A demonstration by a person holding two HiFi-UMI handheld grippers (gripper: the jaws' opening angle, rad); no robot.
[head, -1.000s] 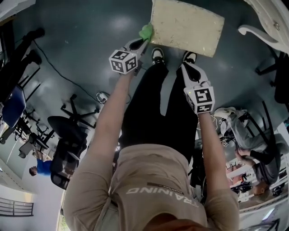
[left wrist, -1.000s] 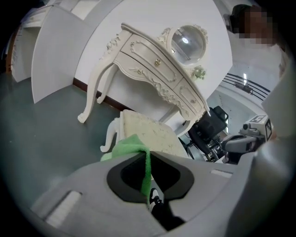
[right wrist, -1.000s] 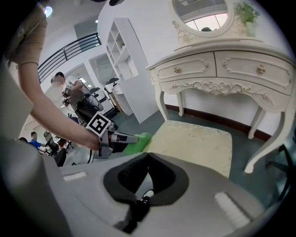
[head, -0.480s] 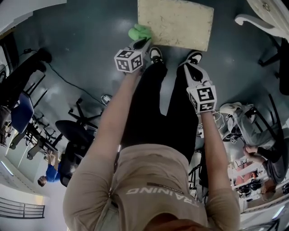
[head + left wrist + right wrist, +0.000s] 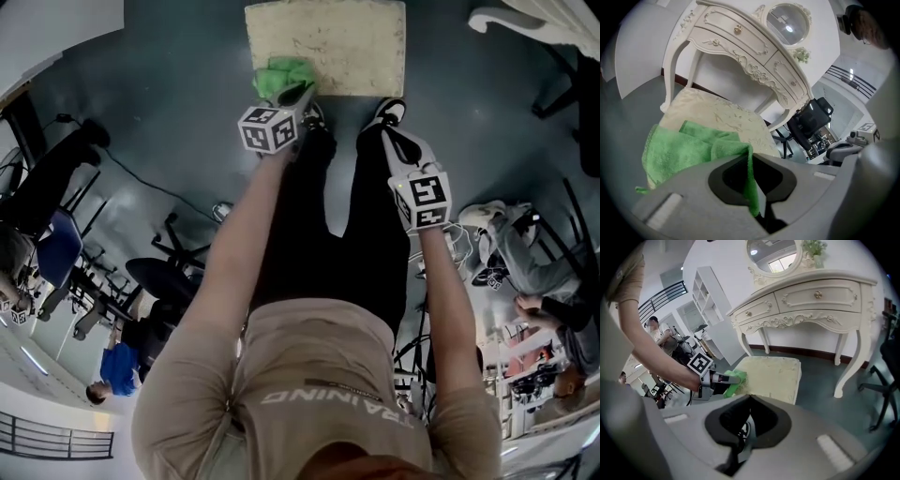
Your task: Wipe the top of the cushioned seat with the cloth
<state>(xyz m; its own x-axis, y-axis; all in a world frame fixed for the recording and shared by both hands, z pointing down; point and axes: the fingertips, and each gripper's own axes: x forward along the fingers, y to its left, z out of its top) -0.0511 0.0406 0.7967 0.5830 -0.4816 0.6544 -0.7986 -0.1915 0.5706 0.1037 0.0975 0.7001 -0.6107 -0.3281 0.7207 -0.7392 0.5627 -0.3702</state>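
The cushioned seat (image 5: 347,42) is a cream square pad on the floor in front of my feet. A green cloth (image 5: 281,77) lies bunched on its near left corner. My left gripper (image 5: 300,92) is shut on a fold of that cloth (image 5: 675,150), which spreads over the seat's (image 5: 726,117) edge. My right gripper (image 5: 392,139) is shut on nothing, held above my right leg, short of the seat. From the right gripper view the seat (image 5: 771,373), the cloth (image 5: 733,380) and the left gripper (image 5: 723,378) all show ahead.
A white carved dressing table (image 5: 806,301) with an oval mirror (image 5: 787,21) stands just behind the seat. One of its legs (image 5: 525,23) reaches in at top right. Black office chairs (image 5: 155,272) and a floor cable (image 5: 150,178) are on the left; seated people (image 5: 525,262) are on the right.
The left gripper has carried the cloth from beside the seat's corner onto its near left corner. The seat now sits further left in the head view. The right gripper has barely moved.
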